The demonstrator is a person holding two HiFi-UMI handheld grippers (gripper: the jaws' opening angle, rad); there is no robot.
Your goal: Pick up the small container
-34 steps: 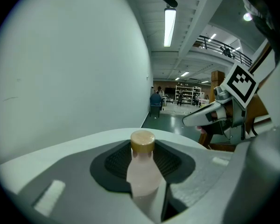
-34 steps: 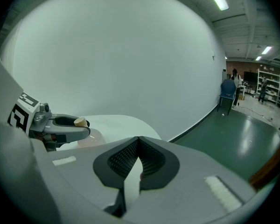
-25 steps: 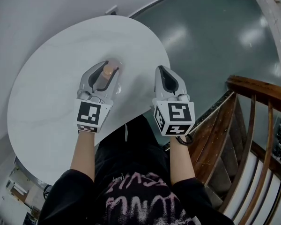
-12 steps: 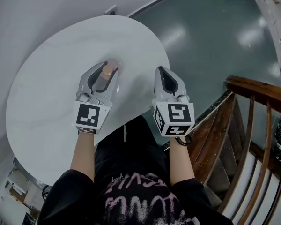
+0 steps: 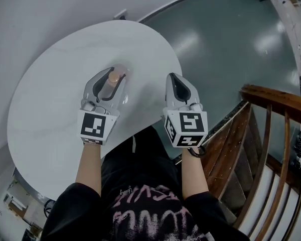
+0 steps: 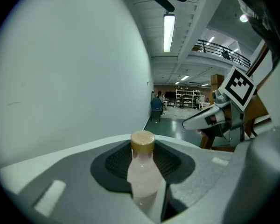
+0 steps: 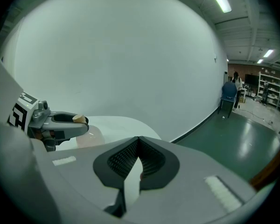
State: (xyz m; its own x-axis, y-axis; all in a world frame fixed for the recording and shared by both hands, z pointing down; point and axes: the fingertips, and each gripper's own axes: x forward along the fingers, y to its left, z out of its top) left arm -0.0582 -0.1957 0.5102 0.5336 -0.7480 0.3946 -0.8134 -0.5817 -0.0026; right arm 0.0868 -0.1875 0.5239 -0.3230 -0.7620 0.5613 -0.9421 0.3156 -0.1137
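The small container (image 5: 114, 77) is a translucent pinkish bottle with a tan cap, standing upright over the round white table (image 5: 50, 89). My left gripper (image 5: 110, 74) is shut on it, with the jaws pressing the bottle's body from both sides. The left gripper view shows the container (image 6: 143, 171) held between the dark pads (image 6: 116, 164), its cap above them. I cannot tell whether its base touches the table. My right gripper (image 5: 173, 77) hovers at the table's right edge, shut and empty. In the right gripper view, the right gripper (image 7: 139, 144) faces the wall, with the left gripper (image 7: 80, 121) and container (image 7: 90, 137) at left.
A wooden stair railing (image 5: 276, 129) runs along the right side. Green floor (image 5: 231, 39) lies beyond the table's far right edge, and a pale wall (image 5: 50, 9) curves behind the table. The person's dark-clothed body (image 5: 140, 200) is at the table's near edge.
The head view has shifted slightly. Both grippers keep their places over the table, and the left one still holds the container.
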